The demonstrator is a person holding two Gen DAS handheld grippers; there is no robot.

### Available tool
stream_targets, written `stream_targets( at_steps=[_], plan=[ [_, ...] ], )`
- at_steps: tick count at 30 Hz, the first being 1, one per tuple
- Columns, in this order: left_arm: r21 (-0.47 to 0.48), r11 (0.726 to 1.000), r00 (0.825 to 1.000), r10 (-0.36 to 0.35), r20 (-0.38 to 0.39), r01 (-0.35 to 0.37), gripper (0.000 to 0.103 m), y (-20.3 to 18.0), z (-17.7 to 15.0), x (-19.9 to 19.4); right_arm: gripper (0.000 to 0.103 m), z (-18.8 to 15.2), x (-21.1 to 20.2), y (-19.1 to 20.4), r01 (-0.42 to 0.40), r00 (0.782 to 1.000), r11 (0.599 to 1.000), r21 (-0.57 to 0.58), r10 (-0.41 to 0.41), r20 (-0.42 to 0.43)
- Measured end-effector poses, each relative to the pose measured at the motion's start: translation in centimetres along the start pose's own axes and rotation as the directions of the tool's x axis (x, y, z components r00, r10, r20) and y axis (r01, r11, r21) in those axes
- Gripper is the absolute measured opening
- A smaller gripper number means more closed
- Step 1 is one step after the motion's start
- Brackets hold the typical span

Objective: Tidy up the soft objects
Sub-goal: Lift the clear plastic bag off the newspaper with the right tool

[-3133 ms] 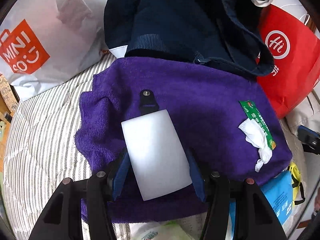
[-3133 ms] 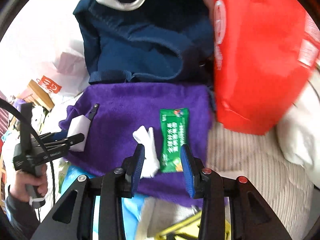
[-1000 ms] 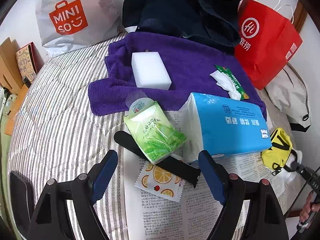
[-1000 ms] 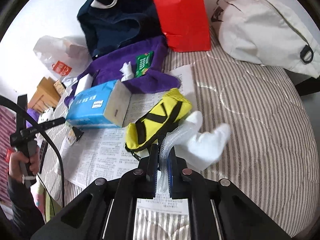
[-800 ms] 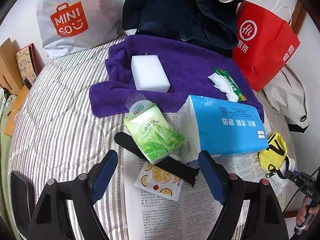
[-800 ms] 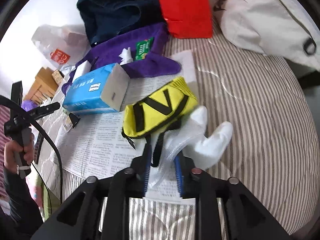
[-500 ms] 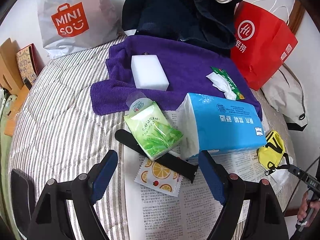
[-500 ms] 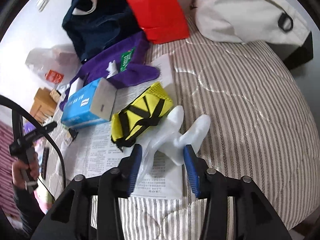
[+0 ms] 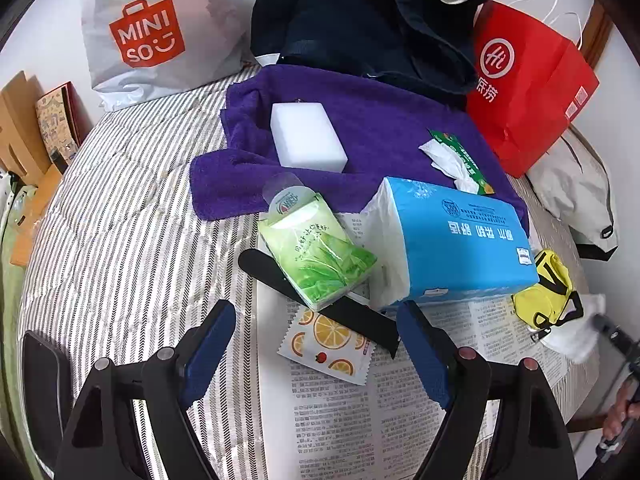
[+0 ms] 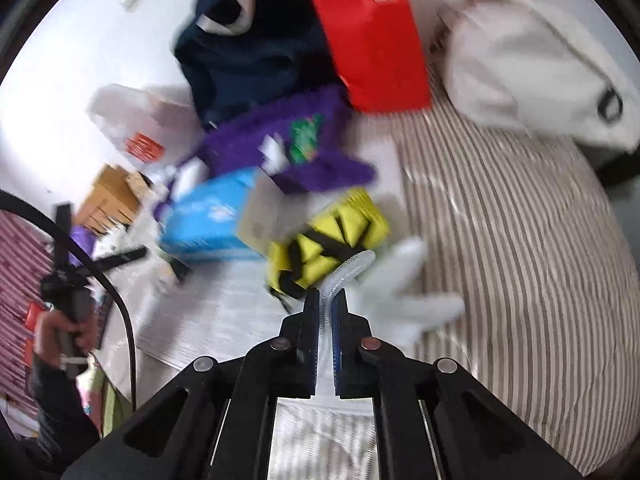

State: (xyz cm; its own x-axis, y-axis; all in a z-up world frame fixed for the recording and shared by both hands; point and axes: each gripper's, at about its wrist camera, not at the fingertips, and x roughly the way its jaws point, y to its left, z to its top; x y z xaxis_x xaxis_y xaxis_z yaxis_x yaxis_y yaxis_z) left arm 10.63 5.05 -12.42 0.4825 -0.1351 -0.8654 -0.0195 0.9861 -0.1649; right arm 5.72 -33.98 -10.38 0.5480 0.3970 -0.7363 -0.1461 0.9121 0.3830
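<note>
In the right wrist view my right gripper (image 10: 326,296) is shut on the ribbed translucent cuff of a white glove (image 10: 400,292), whose fingers spread to the right over the striped bed. A yellow pouch (image 10: 324,248) with black straps lies just behind it. My left gripper (image 9: 314,312) hangs open above the newspaper (image 9: 360,420), holding nothing. Ahead of it lie an orange-slice sachet (image 9: 326,340), a green tissue pack (image 9: 316,252) and a blue tissue pack (image 9: 460,240). A white sponge (image 9: 306,140) rests on the purple towel (image 9: 380,128).
A green packet with a crumpled tissue (image 9: 456,156) lies on the towel. Behind it stand a navy garment (image 9: 360,12), a red paper bag (image 9: 528,80) and a white shopping bag (image 9: 152,28). A beige bag (image 10: 532,68) sits at the right. A black flat strip (image 9: 360,316) lies under the green pack.
My right gripper opened around the glove's cuff, then shut on it again and rose a little; its view is blurred now. The left gripper has stayed put and open.
</note>
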Motion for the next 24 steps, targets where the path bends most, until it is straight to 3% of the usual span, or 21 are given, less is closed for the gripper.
stream_targets(
  at_steps=[4,16,17,24],
  plan=[
    [-0.009,1.0,1.0,-0.006,0.006,0.006,0.082,0.1,-0.1,-0.2,0.006,1.3,-0.5,0.8,0.028,0.999,0.999,-0.029,-0.027,0.023],
    [-0.014,1.0,1.0,-0.005,0.017,0.006,0.082,0.8,-0.3,-0.7,0.009,0.7,5.1,-0.6,0.049,0.991,0.999,0.02,-0.046,-0.123],
    [-0.014,1.0,1.0,-0.005,0.019,0.006,0.082,0.8,-0.3,-0.7,0.005,0.7,5.0,-0.4,0.047,0.993,0.999,0.012,-0.045,-0.112],
    [-0.016,1.0,1.0,-0.005,0.025,0.005,0.082,1.7,-0.8,-0.3,0.005,1.4,0.6,1.1,0.055,0.998,0.998,-0.026,-0.056,-0.015]
  ],
)
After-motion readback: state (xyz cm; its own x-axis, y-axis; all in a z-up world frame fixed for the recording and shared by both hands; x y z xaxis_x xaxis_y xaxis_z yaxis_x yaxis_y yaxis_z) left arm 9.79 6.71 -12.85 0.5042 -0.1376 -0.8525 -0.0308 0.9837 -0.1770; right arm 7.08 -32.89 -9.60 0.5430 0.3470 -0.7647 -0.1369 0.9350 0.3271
